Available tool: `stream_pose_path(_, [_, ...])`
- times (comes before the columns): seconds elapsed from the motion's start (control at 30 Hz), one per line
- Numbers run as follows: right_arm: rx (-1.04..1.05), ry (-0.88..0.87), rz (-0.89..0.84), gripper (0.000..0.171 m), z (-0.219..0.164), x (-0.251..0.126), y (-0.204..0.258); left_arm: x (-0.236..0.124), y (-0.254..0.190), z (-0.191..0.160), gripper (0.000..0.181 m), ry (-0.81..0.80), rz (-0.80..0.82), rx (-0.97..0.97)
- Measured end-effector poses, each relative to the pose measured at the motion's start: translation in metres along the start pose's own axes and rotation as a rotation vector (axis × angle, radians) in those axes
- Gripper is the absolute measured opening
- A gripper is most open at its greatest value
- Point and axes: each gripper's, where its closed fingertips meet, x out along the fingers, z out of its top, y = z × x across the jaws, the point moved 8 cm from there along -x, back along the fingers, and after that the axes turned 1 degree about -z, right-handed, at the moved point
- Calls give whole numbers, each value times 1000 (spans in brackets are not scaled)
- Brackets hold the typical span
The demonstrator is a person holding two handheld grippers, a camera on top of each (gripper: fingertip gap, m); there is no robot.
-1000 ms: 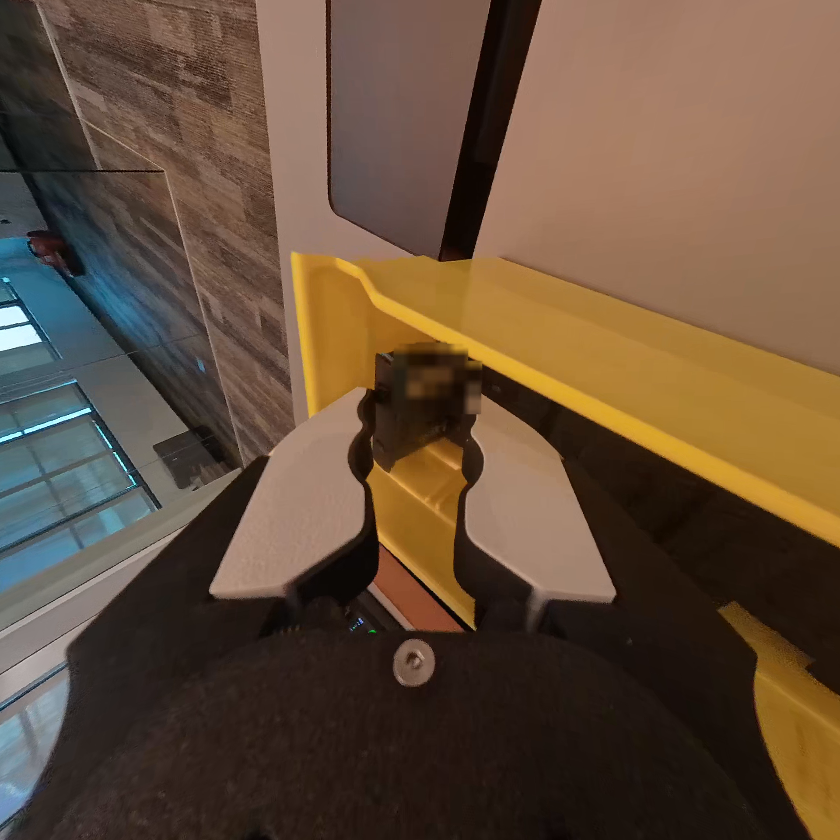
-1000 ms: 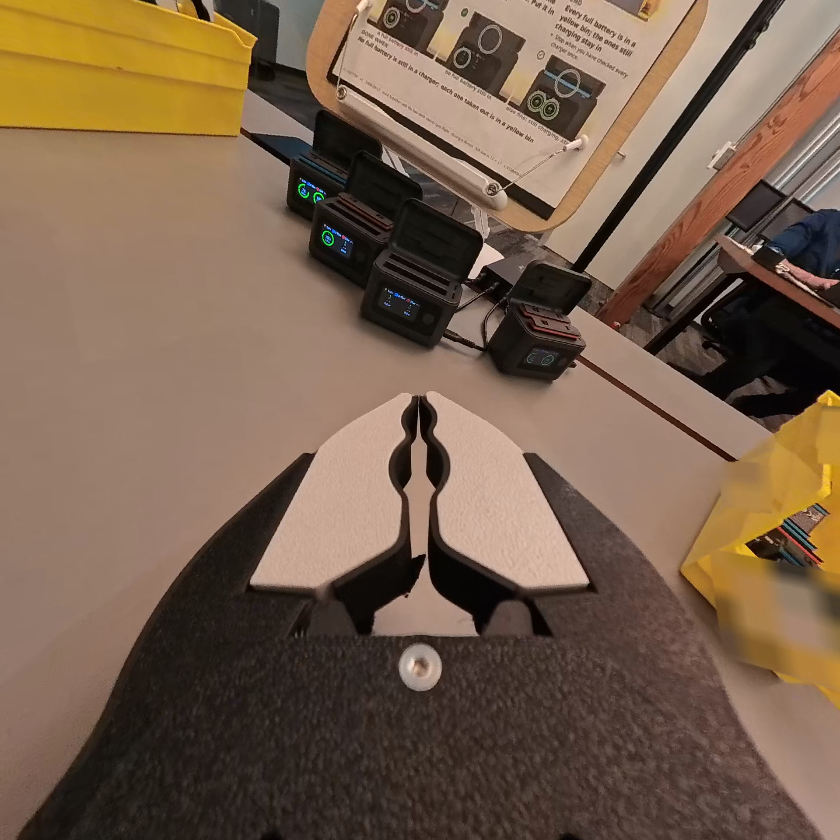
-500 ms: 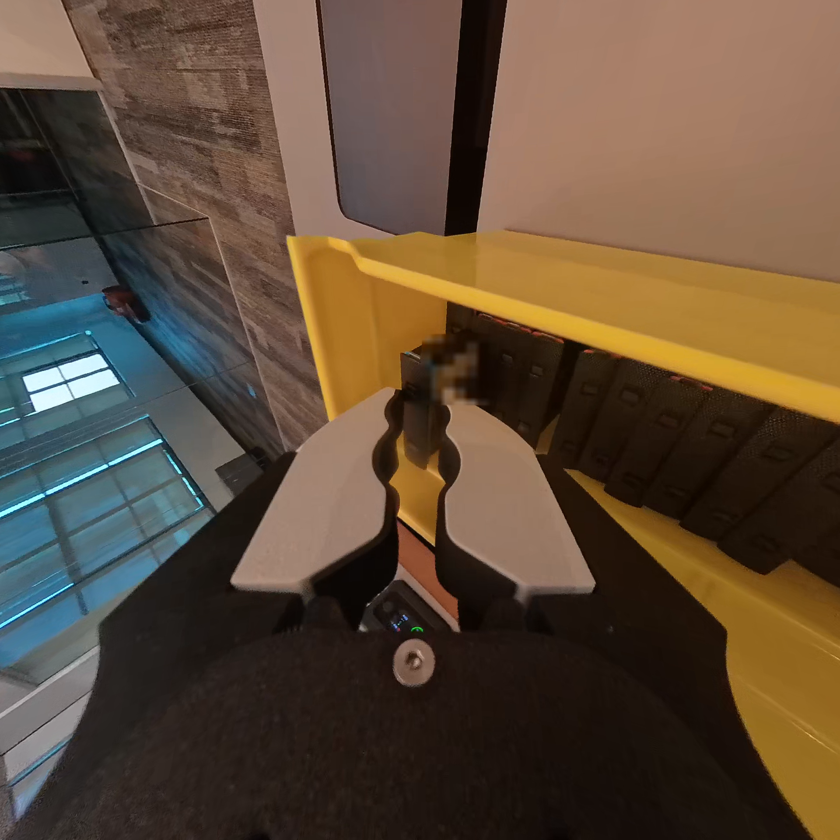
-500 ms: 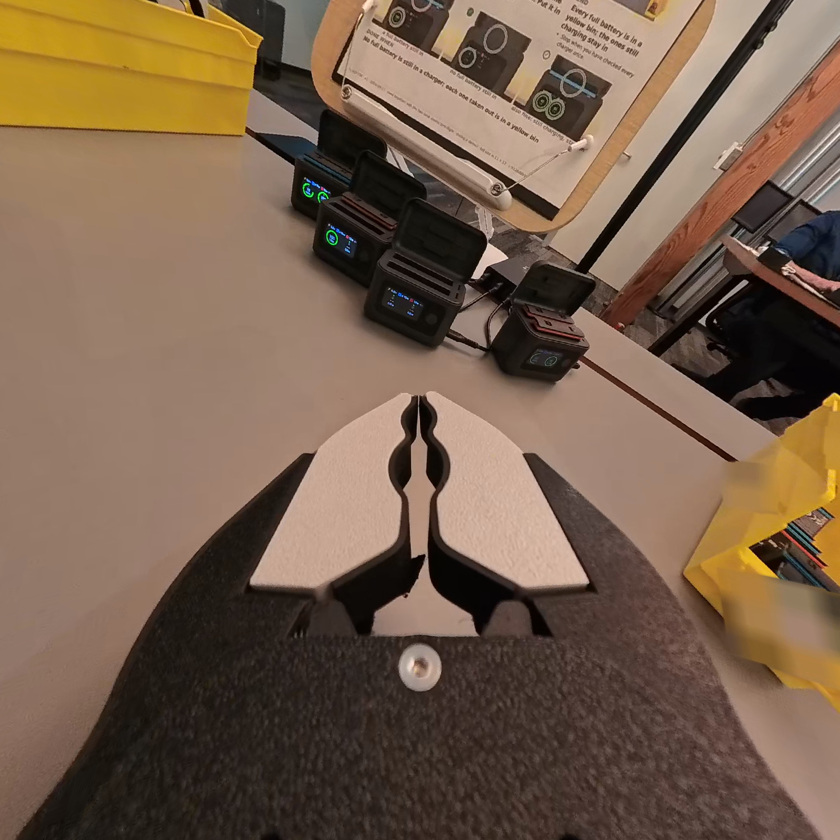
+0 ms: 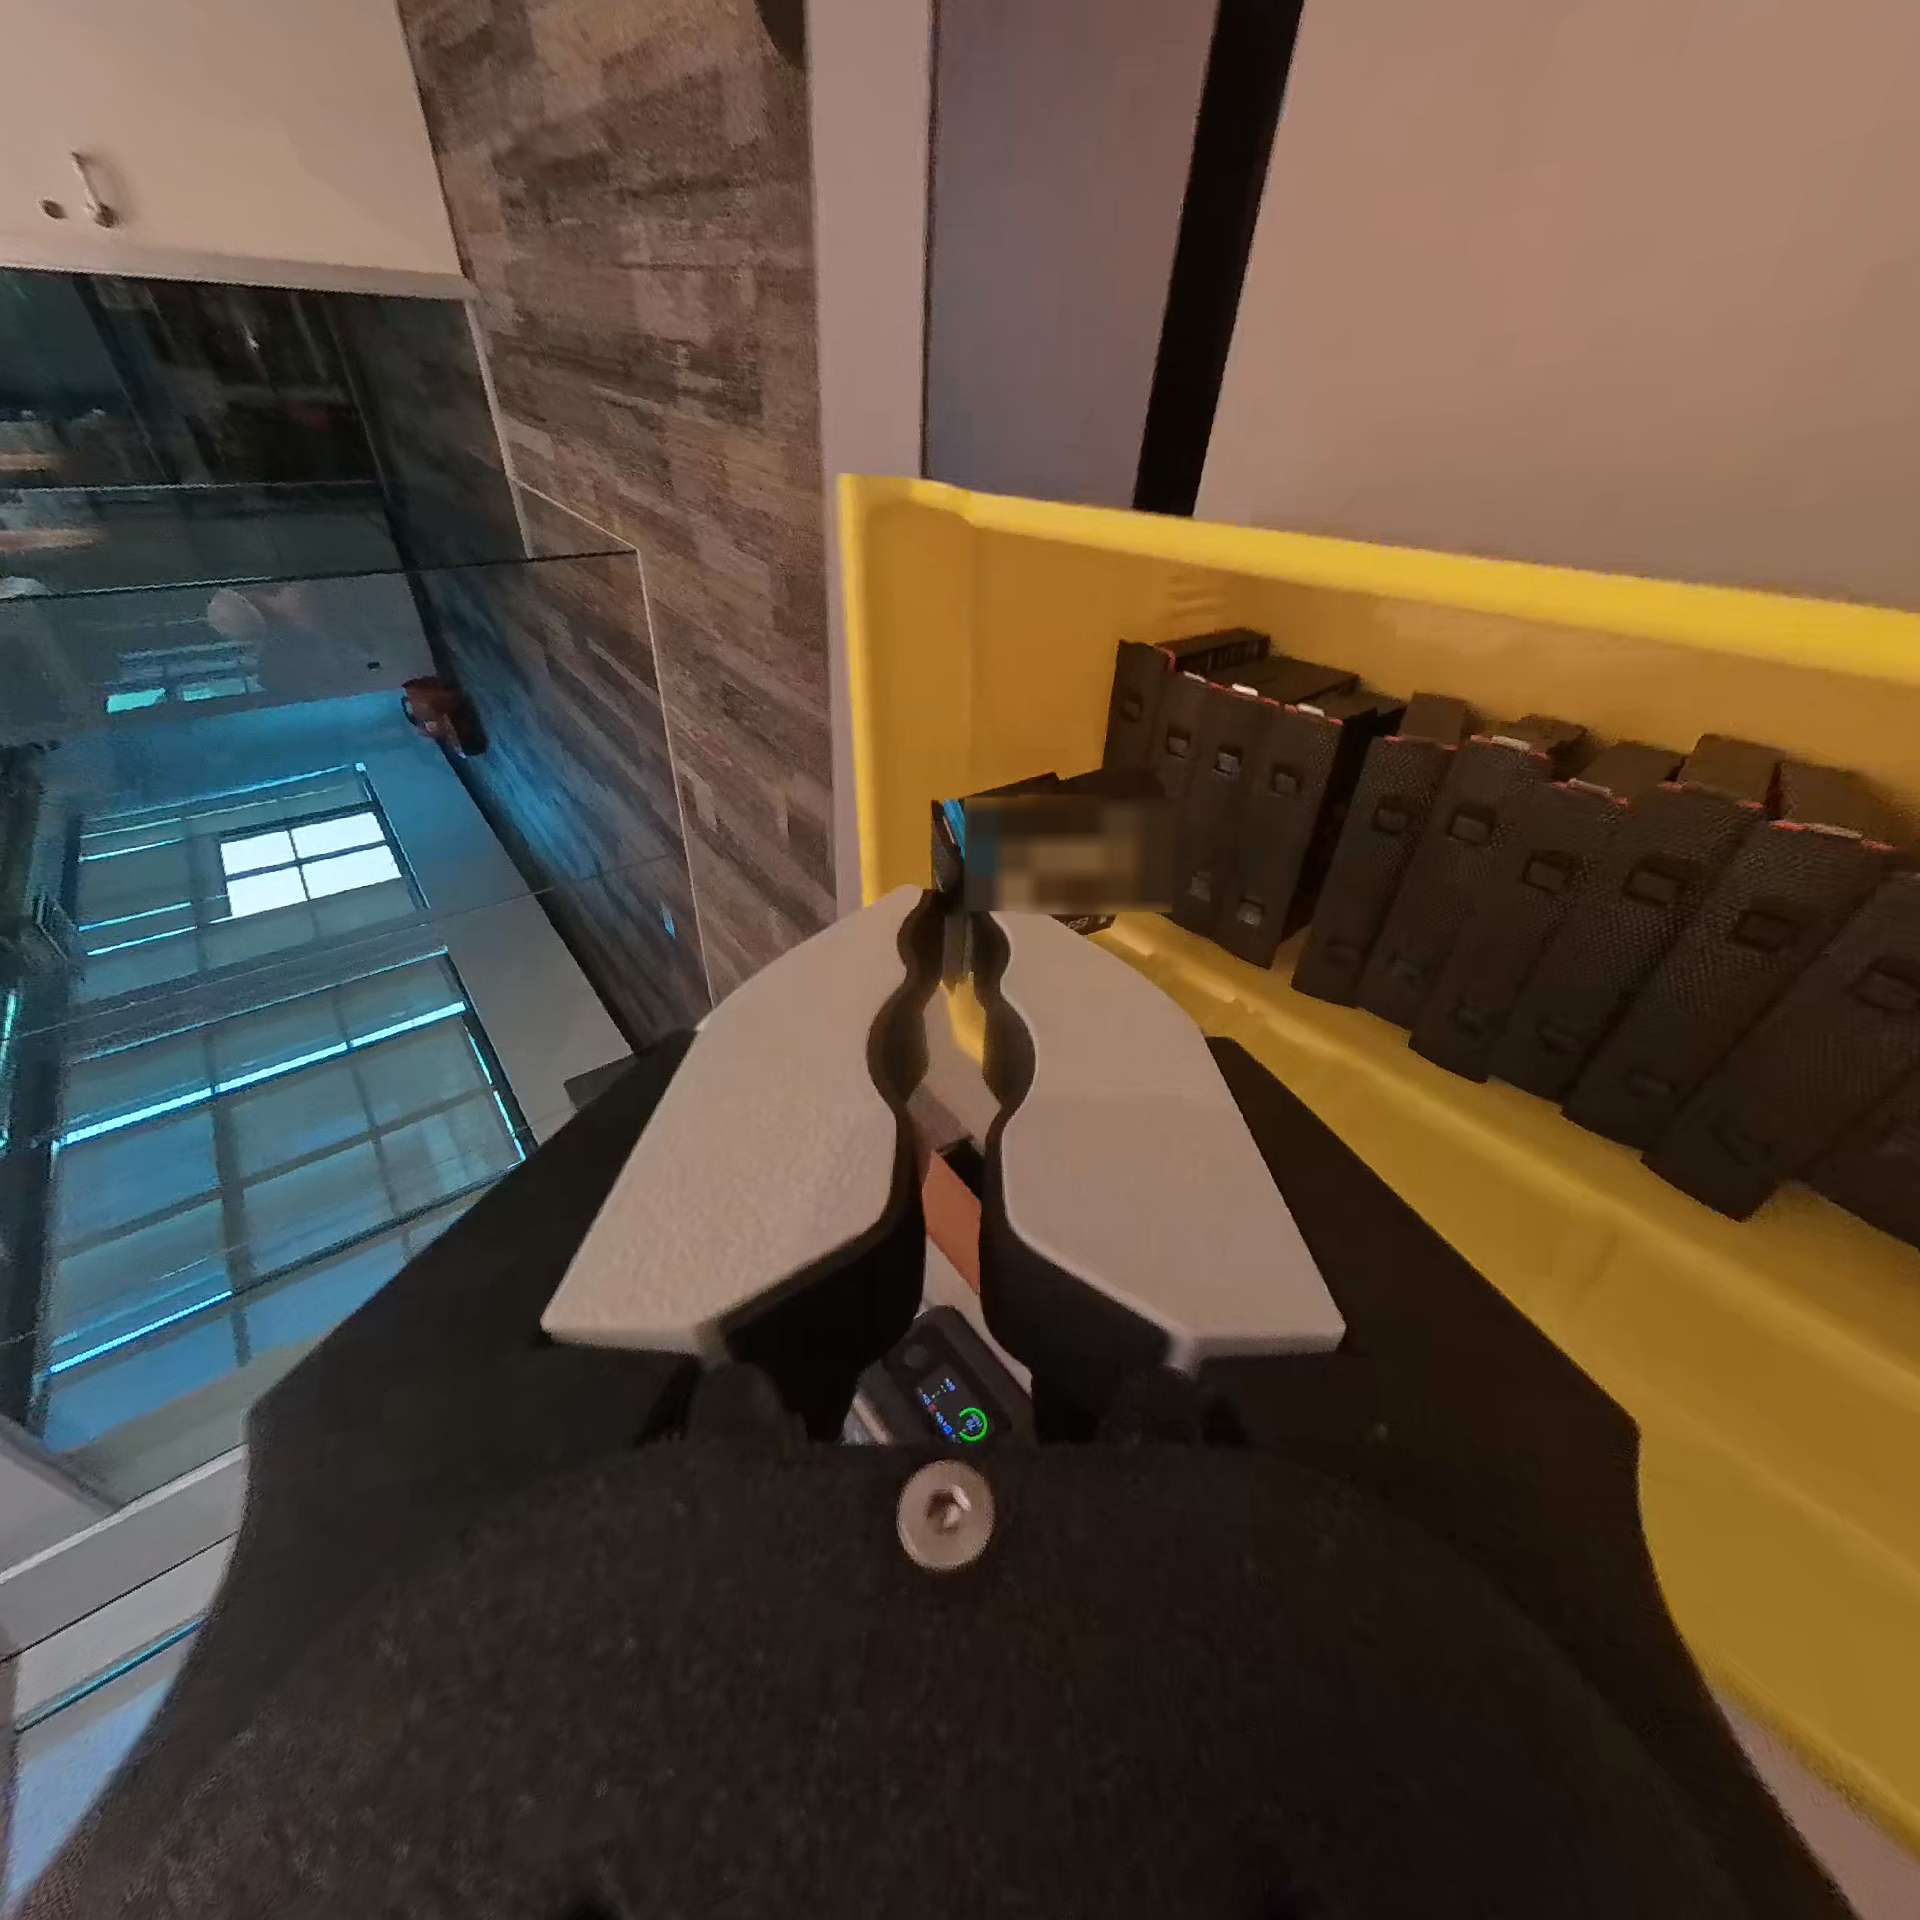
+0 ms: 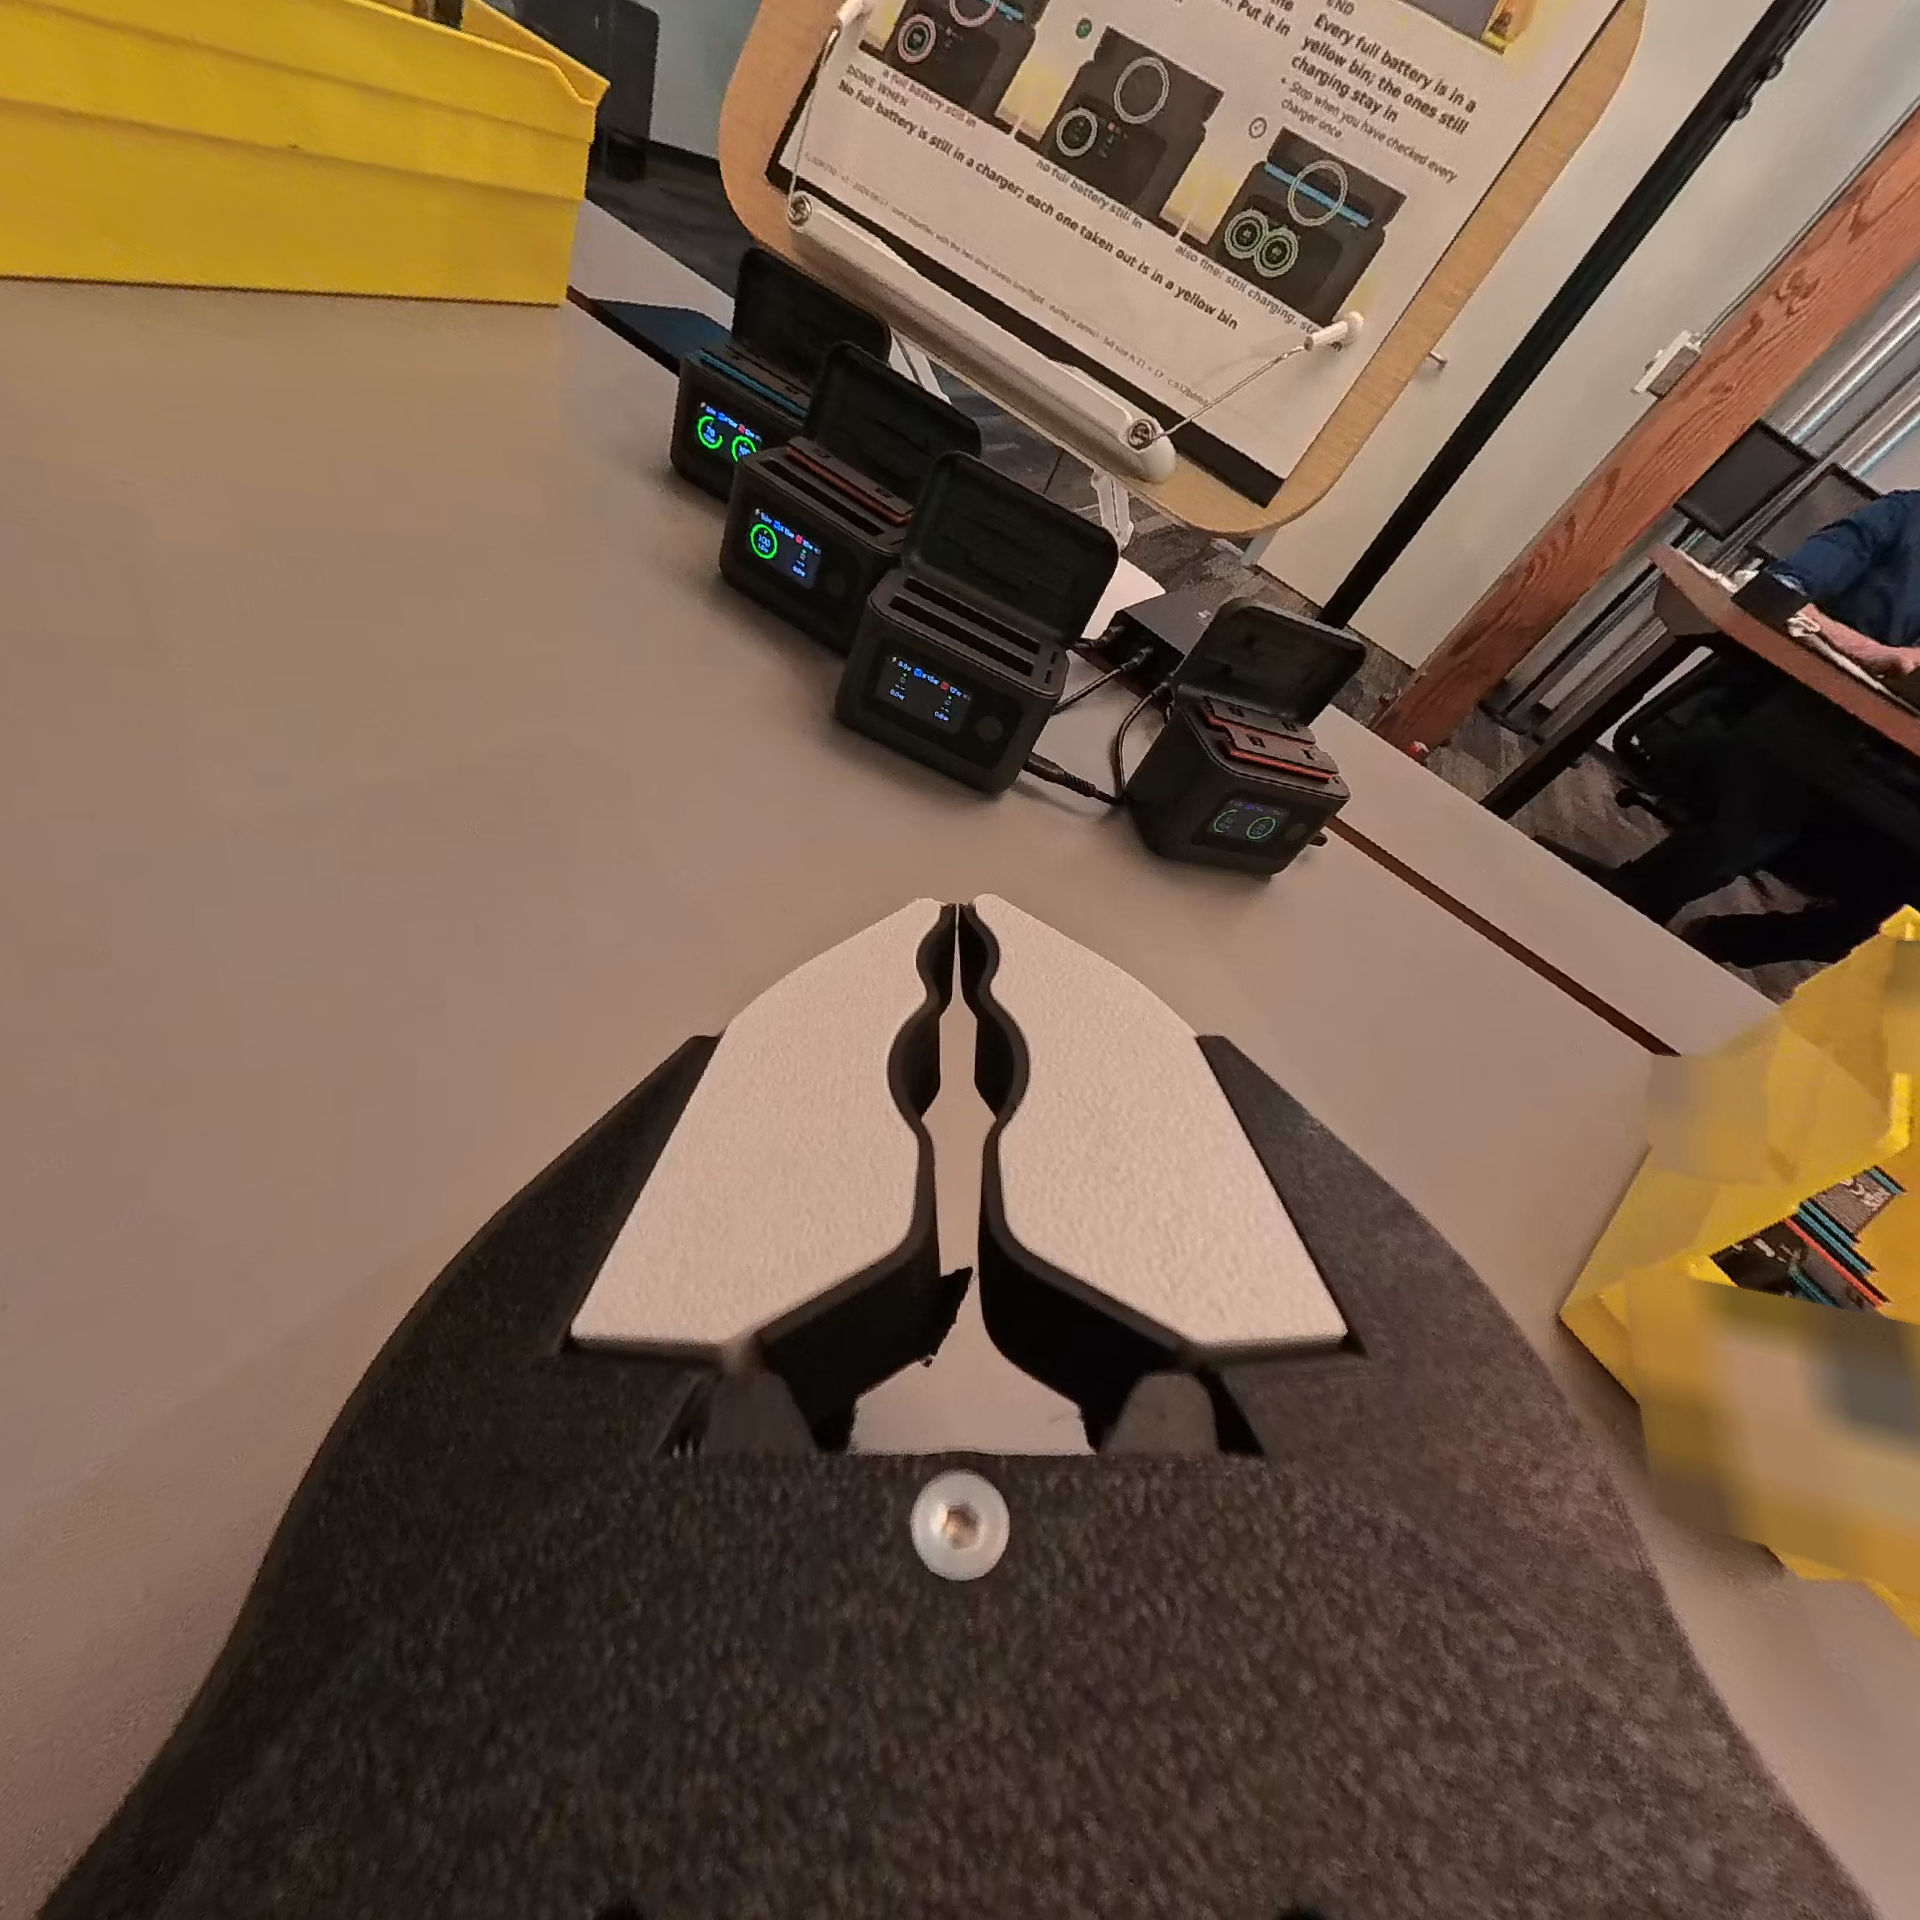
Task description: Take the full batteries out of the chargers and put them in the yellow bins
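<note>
- Since one second before, the left gripper had turned, so that the inside of the yellow bin came more into its view, and the battery in its tips now showed edge-on instead of broad.
- The left tongs were clamped on this black battery by a thin edge. The battery stuck out toward 1 o'clock from the tips, at the open mouth of the bin, near its left wall.
- A blurred patch covered most of the held battery, so its face could not be read.
- Inside the bin, a row of black batteries lay side by side, from about 1 o'clock to 3 o'clock of the tips.
- Below the left fingers, at 6 o'clock, a small part of a charger screen with a green ring was seen.
- The right gripper had not moved. Its tongs were together, with nothing between them, low over the grey table.
- Four black chargers with open lids stood in a row on the table at 12 o'clock to 1 o'clock of the right tips, well apart from them.
- Another yellow bin stood at 10 o'clock, and behind the chargers leaned an instruction board.
</note>
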Motion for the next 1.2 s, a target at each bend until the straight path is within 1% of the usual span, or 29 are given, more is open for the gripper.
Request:
stream_pose_path(0.1, [-4, -2, 1, 0, 0, 0, 1, -19, 6, 0, 6, -75, 49, -53])
stream_pose_path(0.2, [-9, -4, 3, 0, 1, 0, 1, -47, 11, 5, 6, -177, 105, -107])
stream_pose_path(0.3, [-15, -7, 17, 2, 2, 2, 4, -82, 12, 20, 6, -309, 145, -158])
stream_pose_path(0.37, [-12, -16, 40, 4, 5, 4, 8, -107, 9, 36, 5, -397, 165, -166])
stream_pose_path(0.47, [-1, -48, 81, 9, 14, 5, 16, -142, -3, 72, 5, -529, 177, -172])
stream_pose_path(0.57, [-6, -87, 97, 14, 29, 3, 26, -174, -26, 117, 5, -690, 162, -184])
stream_pose_path(0.73, [27, -147, 125, 43, 73, 15, 51, -216, -82, 205, 5, -957, 95, -157])
stream_pose_path(0.8, [39, -175, 96, 57, 89, 24, 54, -229, -106, 238, 6, -1044, 41, -140])
stream_pose_path(0.83, [57, -181, 76, 60, 93, 28, 53, -233, -117, 253, 5, -1077, 18, -127])
stream_pose_path(0.87, [72, -177, 58, 57, 95, 31, 51, -237, -127, 265, 5, -1100, 5, -109])
stream_pose_path(0.9, [74, -171, 47, 45, 95, 33, 49, -239, -135, 274, 5, -1120, -5, -99])
stream_pose_path(0.97, [47, -188, -9, 13, 90, 32, 44, -239, -145, 287, 5, -1145, -31, -86])
stream_pose_path(1.03, [22, -194, -45, 11, 85, 31, 39, -238, -149, 293, 5, -1155, -34, -83])
stream_pose_path(1.2, [49, -203, -32, 10, 82, 31, 35, -234, -150, 295, 6, -1180, -63, -115])
